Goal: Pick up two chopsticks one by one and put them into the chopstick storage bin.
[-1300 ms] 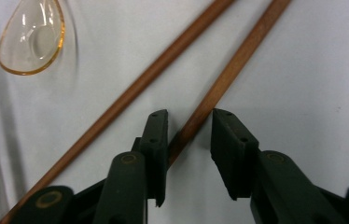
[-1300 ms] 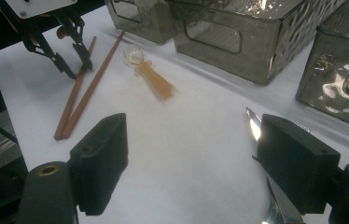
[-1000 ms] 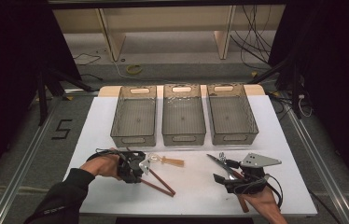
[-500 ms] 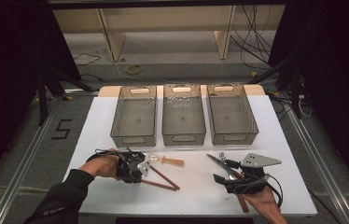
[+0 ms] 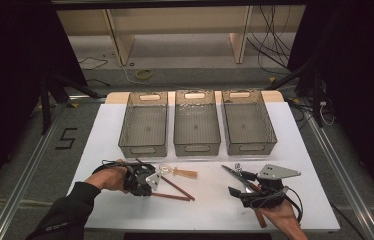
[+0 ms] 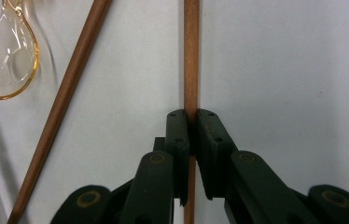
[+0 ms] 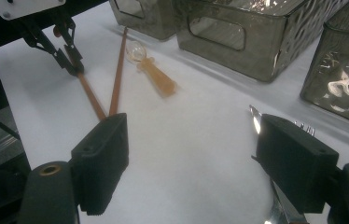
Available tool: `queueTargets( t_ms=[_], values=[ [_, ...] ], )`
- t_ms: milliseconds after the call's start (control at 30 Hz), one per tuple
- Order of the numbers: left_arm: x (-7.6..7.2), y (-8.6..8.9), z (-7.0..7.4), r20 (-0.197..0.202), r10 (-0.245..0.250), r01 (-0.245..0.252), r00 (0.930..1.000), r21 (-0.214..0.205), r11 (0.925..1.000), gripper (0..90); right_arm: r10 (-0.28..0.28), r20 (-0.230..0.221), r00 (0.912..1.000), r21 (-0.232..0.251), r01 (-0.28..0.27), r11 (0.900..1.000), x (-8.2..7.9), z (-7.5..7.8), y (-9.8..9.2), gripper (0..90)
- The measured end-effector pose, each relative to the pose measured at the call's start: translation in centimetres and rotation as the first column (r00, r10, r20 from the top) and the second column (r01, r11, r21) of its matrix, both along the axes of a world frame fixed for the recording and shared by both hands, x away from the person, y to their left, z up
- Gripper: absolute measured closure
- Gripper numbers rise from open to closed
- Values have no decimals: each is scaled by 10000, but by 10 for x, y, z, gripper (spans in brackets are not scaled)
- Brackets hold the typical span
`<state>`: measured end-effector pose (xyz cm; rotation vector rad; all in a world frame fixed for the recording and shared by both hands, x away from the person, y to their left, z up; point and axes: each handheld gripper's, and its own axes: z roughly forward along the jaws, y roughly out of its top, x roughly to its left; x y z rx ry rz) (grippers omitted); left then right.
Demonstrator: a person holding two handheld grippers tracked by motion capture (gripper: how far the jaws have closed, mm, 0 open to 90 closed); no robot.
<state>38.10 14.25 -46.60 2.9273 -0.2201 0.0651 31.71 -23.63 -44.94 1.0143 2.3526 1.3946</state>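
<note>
Left gripper [image 6: 190, 122] fingers just pressed together on one brown chopstick [image 6: 191, 56], right gripper [image 7: 191, 161] fingers wide apart

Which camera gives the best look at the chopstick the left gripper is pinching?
The left gripper view: the left gripper clamps the chopstick close up. The high view shows it small; the right gripper view shows it farther off.

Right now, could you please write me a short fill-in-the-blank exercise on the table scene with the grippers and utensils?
1. The left gripper has its black jaws shut on one brown wooden ____.
2. The number of grey translucent plastic bins in a row across the white table is ____.
3. The right gripper has its jaws ____, with nothing between them.
4. The clear amber plastic spoon lies on the ____.

Missing words: chopstick; three; open; table
</note>
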Motion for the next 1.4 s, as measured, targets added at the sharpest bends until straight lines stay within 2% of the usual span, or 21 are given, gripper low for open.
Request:
queueTargets(
  t_ms=[133, 333, 433, 500, 567, 633, 700, 767, 833, 900, 933, 967, 1033, 1133, 1200, 1233, 1300, 1400],
  values=[
    [-1, 0, 1, 223, -19, 20, 9998, -54, 10000, 832, -12, -8, 10000, 16, 12, 10000, 0, 0, 0, 262],
    [-4, 4, 9, 283, 75, -70, 9996, -183, 9998, 833, -3, -15, 10000, 4, 3, 10000, 0, 0, 0, 262],
    [-7, 5, 18, 372, 238, -222, 9990, -423, 9989, 833, 1, -29, 10000, -6, -1, 10000, 0, 0, 0, 263],
    [-6, 6, 25, 596, 226, -191, 9980, -587, 9981, 833, -6, -19, 10000, 11, 6, 10000, 0, 0, 0, 262],
    [-4, 8, 31, 781, 562, -494, 9954, -869, 9950, 833, -1, -29, 10000, 5, 1, 10000, 0, 0, 0, 262],
    [-1, 10, 37, 897, 917, -809, 9917, -1177, 9898, 832, 1, -28, 10000, 4, -1, 10000, 0, 0, 0, 262],
    [3, 11, 42, 944, 1418, -1264, 9854, -1527, 9802, 832, -3, -21, 10000, 8, 3, 10000, 0, 0, 0, 262],
    [7, 13, 47, 1056, 1950, -1732, 9751, -1868, 9670, 832, -4, -25, 10000, 6, 4, 10000, 0, 0, 0, 262],
    [11, 15, 51, 1106, 2269, -2019, 9676, -2008, 9586, 832, 3, -28, 10000, 6, -3, 10000, 0, 0, 0, 262],
    [16, 16, 56, 1133, 2743, -2436, 9549, -2288, 9425, 832, 1, -36, 10000, 9, -1, 10000, 0, 0, 0, 262],
    [18, 17, 59, 1200, 2998, -2642, 9464, -2460, 9326, 832, -12, -30, 10000, 16, 12, 10000, 0, 0, 0, 262],
    [21, 18, 62, 1191, 3336, -2934, 9352, -2672, 9179, 832, -12, -30, 10000, 16, 12, 10000, 0, 0, 0, 262],
    [26, 21, 69, 1211, 3758, -3275, 9188, -2977, 8967, 832, -14, -30, 10000, 17, 14, 10000, 0, 0, 0, 262],
    [34, 26, 78, 1232, 4434, -3823, 8878, -3390, 8596, 832, -12, -26, 10000, 31, 12, 10000, 0, 0, 0, 262],
    [40, 29, 85, 1213, 4867, -4165, 8651, -3669, 8318, 832, -24, -42, 10000, 30, 24, 10000, 0, 0, 0, 262],
    [42, 31, 88, 1195, 5027, -4300, 8562, -3747, 8214, 832, -25, -47, 10000, 29, 25, 10000, 0, 0, 0, 262],
    [48, 34, 94, 1080, 5342, -4545, 8384, -4023, 7947, 832, -21, -47, 10000, 39, 21, 10000, 0, 0, -1, 262],
    [56, 39, 102, 1158, 5706, -4809, 8130, -4188, 7703, 832, -20, -50, 10000, 53, 20, 10000, 0, 0, -1, 262]
  ],
)
